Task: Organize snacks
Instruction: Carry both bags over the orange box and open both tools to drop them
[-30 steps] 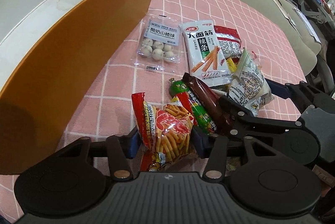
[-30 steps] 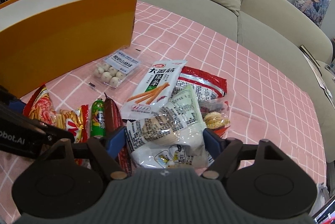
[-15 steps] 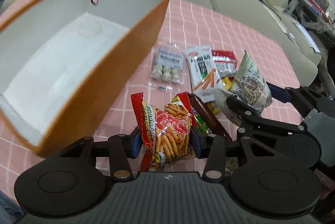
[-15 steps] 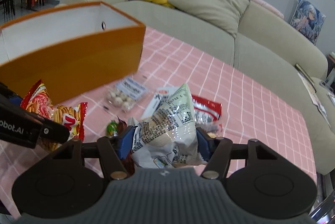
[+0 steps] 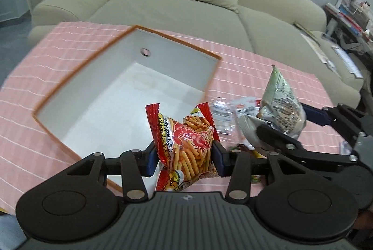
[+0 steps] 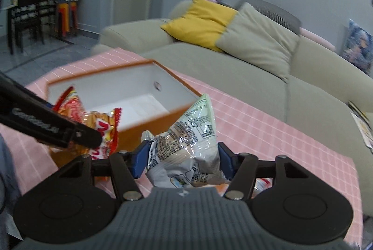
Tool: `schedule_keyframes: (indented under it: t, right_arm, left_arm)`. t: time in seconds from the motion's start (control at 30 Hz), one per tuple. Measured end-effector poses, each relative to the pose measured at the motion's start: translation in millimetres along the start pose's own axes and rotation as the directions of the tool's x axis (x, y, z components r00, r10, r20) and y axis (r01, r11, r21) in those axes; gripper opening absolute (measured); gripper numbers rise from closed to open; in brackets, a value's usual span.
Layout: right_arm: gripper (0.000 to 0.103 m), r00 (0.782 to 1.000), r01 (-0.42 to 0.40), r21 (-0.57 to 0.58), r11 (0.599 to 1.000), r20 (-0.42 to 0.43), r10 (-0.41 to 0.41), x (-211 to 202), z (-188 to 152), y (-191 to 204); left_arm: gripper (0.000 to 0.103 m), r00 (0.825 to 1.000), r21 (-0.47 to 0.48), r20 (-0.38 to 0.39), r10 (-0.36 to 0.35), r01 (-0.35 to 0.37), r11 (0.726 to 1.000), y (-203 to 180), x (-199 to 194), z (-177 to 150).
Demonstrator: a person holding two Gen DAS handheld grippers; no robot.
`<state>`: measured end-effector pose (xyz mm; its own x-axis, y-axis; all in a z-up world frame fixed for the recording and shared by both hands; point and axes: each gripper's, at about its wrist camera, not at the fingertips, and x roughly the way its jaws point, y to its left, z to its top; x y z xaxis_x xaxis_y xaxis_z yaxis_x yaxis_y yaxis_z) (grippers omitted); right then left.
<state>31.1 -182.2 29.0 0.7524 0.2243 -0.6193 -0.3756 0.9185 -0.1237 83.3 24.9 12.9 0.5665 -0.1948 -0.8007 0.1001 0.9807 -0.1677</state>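
Observation:
My left gripper (image 5: 184,156) is shut on a red shrimp-stick snack bag (image 5: 186,140) and holds it in the air over the near corner of the orange box (image 5: 177,37), whose white inside is bare. My right gripper (image 6: 180,157) is shut on a silver-green snack bag (image 6: 188,140) and holds it above the table, right of the box (image 6: 149,124). The left gripper's bag (image 6: 93,119) and arm show at left in the right wrist view. The right gripper's bag (image 5: 279,107) shows at right in the left wrist view.
The pink checked tablecloth (image 5: 70,44) covers the table. Other snack packets (image 5: 223,110) lie blurred on the cloth right of the box. A beige sofa (image 5: 209,7) with yellow and beige cushions runs along the far side. Shelves stand at far right.
Both grippers have risen well above the table with their bags. The left one has moved over the box's near corner; the box's inside is now seen from above.

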Motion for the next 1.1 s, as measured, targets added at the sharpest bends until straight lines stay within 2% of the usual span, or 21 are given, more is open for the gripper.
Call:
schedule_keyframes:
  t: [0.23,0.43,0.6,0.77,0.9,1.1]
  right_arm:
    - [0.059,0.995,-0.099,-0.074,0.992,0.019,0.101,21.8,42.6,28.5]
    - [0.059,0.976,-0.215,-0.112,0.97,-0.048,0.211,63.9,65.1,44.1]
    - [0.059,0.95,-0.303,-0.127,0.945,-0.116,0.289,105.1,81.8,57.7]
    - [0.059,0.93,-0.346,-0.177,0.921,-0.197,0.312,141.8,86.4,71.5]
    - [0.059,0.912,-0.385,-0.236,0.892,-0.243,0.329,158.4,85.6,85.9]
    - [0.059,0.862,-0.474,-0.26,0.841,-0.331,0.384,185.1,76.1,108.2]
  left_arm:
    - [0.053,0.996,0.052,-0.022,0.088,-0.086,0.995,37.4,2.4,30.2]
    - [0.053,0.987,0.132,-0.111,0.119,-0.104,0.986,59.2,21.9,43.7]
    - [0.053,0.974,0.176,-0.169,0.151,-0.121,0.977,79.0,45.3,50.4]
    - [0.053,0.964,0.229,-0.213,0.159,-0.109,0.967,88.3,63.8,52.5]
    - [0.053,0.943,0.295,-0.259,0.208,-0.128,0.947,90.7,81.9,51.4]
    - [0.053,0.916,0.354,-0.31,0.255,-0.137,0.925,96.0,97.4,50.7]
